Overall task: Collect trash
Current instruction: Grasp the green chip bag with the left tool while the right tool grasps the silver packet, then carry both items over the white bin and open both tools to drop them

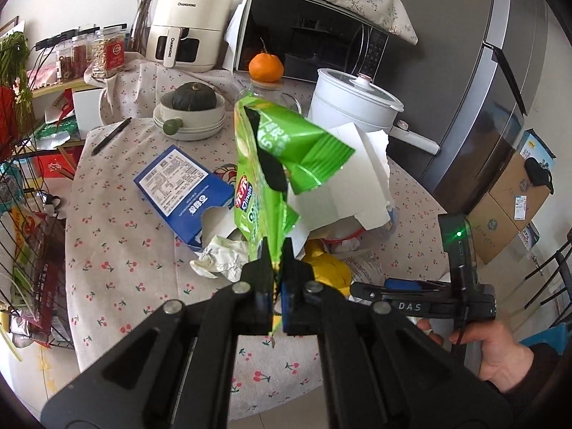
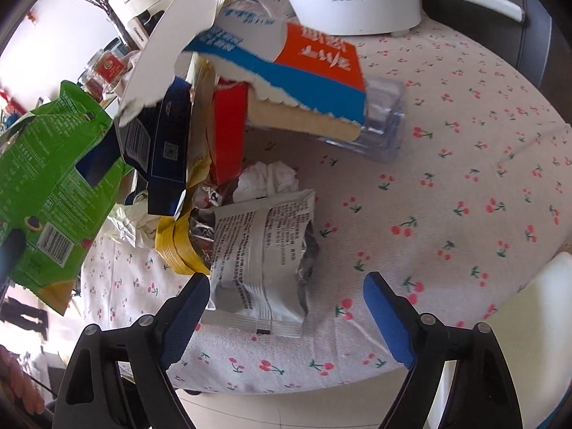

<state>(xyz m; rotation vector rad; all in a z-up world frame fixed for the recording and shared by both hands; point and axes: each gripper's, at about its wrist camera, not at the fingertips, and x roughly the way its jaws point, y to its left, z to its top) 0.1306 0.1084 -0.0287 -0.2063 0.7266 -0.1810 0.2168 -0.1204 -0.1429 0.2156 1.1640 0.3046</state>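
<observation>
Pinching the bottom seam of the green snack bag (image 1: 266, 164), your left gripper (image 1: 277, 255) has its jaws closed tight on the foil, and the bag stands up above the cherry-print tablecloth (image 1: 118, 250), torn open at its top. Behind it in the left wrist view, a stack of pale bowls (image 1: 189, 121) carries a dark green squash (image 1: 193, 97), and the cream air fryer (image 1: 187, 23) reads CHANGHONG. A blue box (image 1: 182, 193) lies flat beside crumpled paper (image 1: 221, 255). In the right wrist view, your right gripper (image 2: 286, 300) is spread wide and grips nothing; a white printed wrapper (image 2: 262, 261) lies between its fingers on the cloth. Beyond it sits a heap of trash: a yellow wrapper (image 2: 178, 250), a red carton (image 2: 228, 132) and an orange-and-blue carton (image 2: 307, 71), its writing too blurred to read.
</observation>
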